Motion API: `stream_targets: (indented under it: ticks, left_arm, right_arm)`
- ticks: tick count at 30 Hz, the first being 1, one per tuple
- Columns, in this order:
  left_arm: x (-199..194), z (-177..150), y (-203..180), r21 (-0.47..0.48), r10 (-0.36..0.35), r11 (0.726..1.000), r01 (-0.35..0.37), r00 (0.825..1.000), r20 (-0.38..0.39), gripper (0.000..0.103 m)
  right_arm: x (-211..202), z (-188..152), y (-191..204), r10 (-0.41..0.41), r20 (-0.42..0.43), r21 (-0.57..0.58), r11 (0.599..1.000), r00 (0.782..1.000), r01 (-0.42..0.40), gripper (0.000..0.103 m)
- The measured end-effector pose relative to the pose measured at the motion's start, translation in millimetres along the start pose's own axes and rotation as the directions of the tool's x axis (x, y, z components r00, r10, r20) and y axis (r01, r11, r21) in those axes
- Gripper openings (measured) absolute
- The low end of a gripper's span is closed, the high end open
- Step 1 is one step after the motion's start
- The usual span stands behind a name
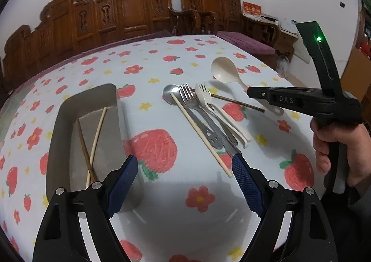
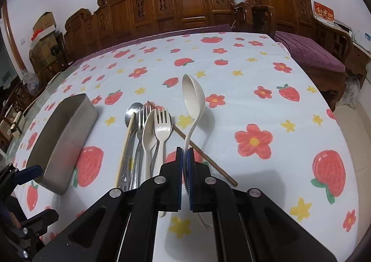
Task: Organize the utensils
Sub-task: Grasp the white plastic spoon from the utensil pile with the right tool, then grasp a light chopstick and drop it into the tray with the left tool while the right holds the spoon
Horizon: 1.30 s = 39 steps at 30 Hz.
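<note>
My right gripper (image 2: 184, 149) is shut on the handle of a large cream spoon (image 2: 192, 95), whose bowl points away and casts a shadow on the cloth. In the left wrist view the same cream spoon (image 1: 223, 69) sticks out of the right gripper (image 1: 251, 93). Left of it lie a metal spoon (image 1: 170, 94), a metal fork (image 1: 187, 97), a cream fork (image 1: 204, 95), a pale chopstick (image 1: 201, 136) and a dark chopstick (image 1: 238, 102). A grey metal tray (image 1: 60, 134) holds two chopsticks (image 1: 96, 139). My left gripper (image 1: 184, 160) is open, above the cloth between the tray and the pile.
A strawberry-and-flower tablecloth (image 2: 255, 99) covers the table. Carved wooden benches (image 2: 185, 0) with a purple cushion (image 2: 308, 53) stand behind it. A person's hand (image 1: 334, 146) grips the right tool. Cardboard boxes (image 2: 44, 30) are stacked at the far left.
</note>
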<state>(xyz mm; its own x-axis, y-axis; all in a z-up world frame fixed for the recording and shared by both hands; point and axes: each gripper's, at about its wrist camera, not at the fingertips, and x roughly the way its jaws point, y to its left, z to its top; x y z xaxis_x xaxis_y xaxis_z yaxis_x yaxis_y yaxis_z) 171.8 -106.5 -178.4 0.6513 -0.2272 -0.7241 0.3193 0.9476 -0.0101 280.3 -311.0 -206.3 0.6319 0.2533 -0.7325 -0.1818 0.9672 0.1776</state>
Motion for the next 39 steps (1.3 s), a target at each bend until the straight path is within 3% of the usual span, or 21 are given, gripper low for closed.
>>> stream_targets:
  ticks: [11,20,22,24,33,39]
  left_arm:
    - [37,0,-28,0.031,-0.014,0.999,0.017,0.997,-0.071,0.080]
    - [68,-6,-34,0.027,-0.003,1.000,0.007,0.990,-0.142,0.048]
    - [69,-5,-33,0.038,0.008,0.999,-0.003,0.990,-0.140,0.036]
    - [68,-5,-28,0.028,0.003,1.000,0.001,0.989,-0.149,0.010]
    - [66,-5,-14,-0.002,0.012,1.000,-0.013,0.985,-0.172,0.005]
    - [44,-5,-3,-0.036,-0.013,0.999,0.007,0.988,-0.157,0.004]
  right_arm:
    - [-6,2,-1,0.013,0.021,0.000,1.000,1.000,-0.013,0.005]
    - [-6,2,1,0.020,0.022,0.002,1.000,1.000,-0.020,0.005]
    - [-6,2,1,0.018,0.021,0.001,1.000,1.000,-0.018,0.005]
    - [-6,2,3,0.018,0.020,-0.003,1.000,1.000,-0.018,0.005]
    - [-3,1,11,0.019,0.011,-0.022,1.000,1.000,-0.019,0.005]
    - [-4,1,14,0.024,0.014,-0.026,0.999,1.000,-0.024,0.005]
